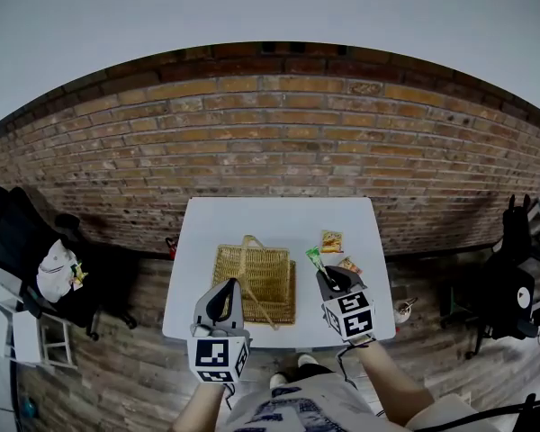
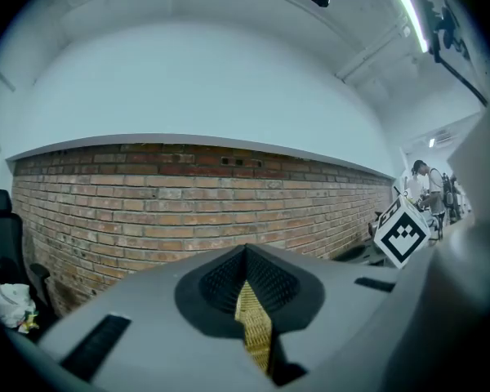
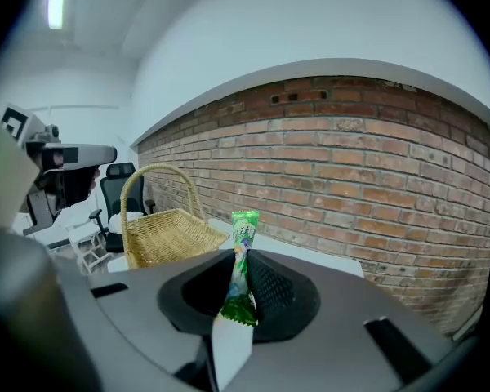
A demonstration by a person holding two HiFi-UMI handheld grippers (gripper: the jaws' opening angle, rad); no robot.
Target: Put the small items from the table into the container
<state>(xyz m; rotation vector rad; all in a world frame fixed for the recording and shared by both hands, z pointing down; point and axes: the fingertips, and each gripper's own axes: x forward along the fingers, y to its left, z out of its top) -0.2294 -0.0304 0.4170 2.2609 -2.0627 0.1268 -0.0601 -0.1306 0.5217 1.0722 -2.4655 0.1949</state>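
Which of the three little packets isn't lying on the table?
The green packet: the right gripper pinches it upright above the table, while the yellow packet and the orange packet lie flat on it.

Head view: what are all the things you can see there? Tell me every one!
table: one, white, in front of the wall
basket: one, straw-yellow wicker with a handle, on the near half of the table
orange packets: two, on the table to the right of the basket
green packet: one, held up off the table
brick wall: one, red-brown, behind the table
office chair: one, black, far left
floor: brown wood
left hand-held gripper: grey, at the basket's near left corner, jaws closed on wicker
right hand-held gripper: grey, right of the basket, clamping the green packet
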